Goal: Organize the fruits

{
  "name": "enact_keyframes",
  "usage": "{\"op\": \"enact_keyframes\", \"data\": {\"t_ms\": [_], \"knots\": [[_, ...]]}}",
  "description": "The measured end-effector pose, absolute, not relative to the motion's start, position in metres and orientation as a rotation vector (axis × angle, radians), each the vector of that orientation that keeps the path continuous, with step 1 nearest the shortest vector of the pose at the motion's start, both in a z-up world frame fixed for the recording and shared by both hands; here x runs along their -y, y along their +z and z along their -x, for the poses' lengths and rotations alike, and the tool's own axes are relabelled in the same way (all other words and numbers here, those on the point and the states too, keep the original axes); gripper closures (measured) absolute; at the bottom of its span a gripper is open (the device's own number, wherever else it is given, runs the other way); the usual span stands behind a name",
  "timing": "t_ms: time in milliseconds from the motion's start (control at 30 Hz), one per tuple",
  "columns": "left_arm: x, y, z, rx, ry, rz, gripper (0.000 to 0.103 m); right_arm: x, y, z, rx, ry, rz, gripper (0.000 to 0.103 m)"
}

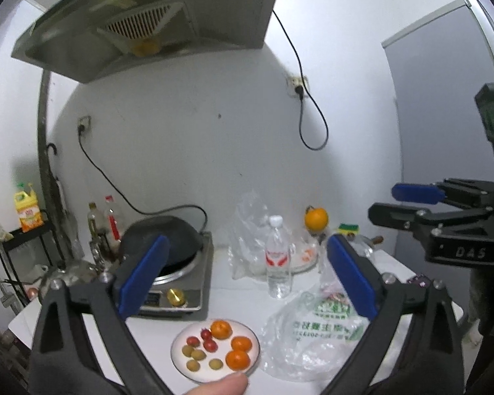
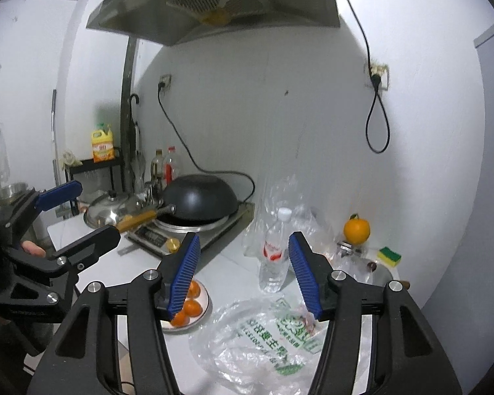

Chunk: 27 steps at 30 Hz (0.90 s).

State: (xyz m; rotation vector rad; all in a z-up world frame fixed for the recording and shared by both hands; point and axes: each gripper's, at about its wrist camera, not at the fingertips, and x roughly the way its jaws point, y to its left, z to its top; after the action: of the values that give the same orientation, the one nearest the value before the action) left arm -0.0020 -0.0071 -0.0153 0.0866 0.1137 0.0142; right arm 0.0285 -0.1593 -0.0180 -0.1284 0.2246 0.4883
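the left tongs (image 1: 243, 276) stand wide apart with nothing between their blue pads (image 1: 141, 273), raised above the white surface (image 1: 233, 299). the right tongs (image 2: 243, 271) are about half open and also hold nothing; through the gap between them the water bottle (image 2: 275, 250) shows, standing upright farther back on the surface.

the fruit sits on a small white plate (image 1: 181, 360) near the front edge of the surface. on it are three tangerines (image 1: 237, 360) along the right side, a few small red fruits (image 1: 210, 345) toward the middle and four small greenish ones (image 1: 197, 355) on the left. a fingertip (image 1: 219, 386) pokes in at the bottom edge of the left wrist view, just in front of the plate. in the right wrist view the left pad of the right tongs covers much of the plate, so only the tangerines are seen there.

just right of the plate lies a crumpled clear plastic bag (image 1: 309, 339) with green print, with something pinkish inside that is too unclear to name. a larger orange (image 1: 316, 219) rests apart from the plate at the back of the surface near the wall, close to a yellow and green sponge (image 2: 389, 256). at the left back a black wok (image 2: 201, 199) lies upside down on a cooker (image 2: 194, 235).
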Motion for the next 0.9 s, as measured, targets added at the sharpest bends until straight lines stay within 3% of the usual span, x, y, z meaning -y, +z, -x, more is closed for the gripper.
{"op": "enact_keyframes", "data": {"t_ms": [367,900], "knots": [[0.009,0.017,0.009,-0.063,0.052,-0.056,0.003,0.166,0.012,-0.009,-0.117,0.498,0.098,0.037],[0.003,0.024,0.013,-0.044,0.088,-0.036,0.003,0.173,0.018,-0.013,-0.1,0.458,0.081,0.037]]}}
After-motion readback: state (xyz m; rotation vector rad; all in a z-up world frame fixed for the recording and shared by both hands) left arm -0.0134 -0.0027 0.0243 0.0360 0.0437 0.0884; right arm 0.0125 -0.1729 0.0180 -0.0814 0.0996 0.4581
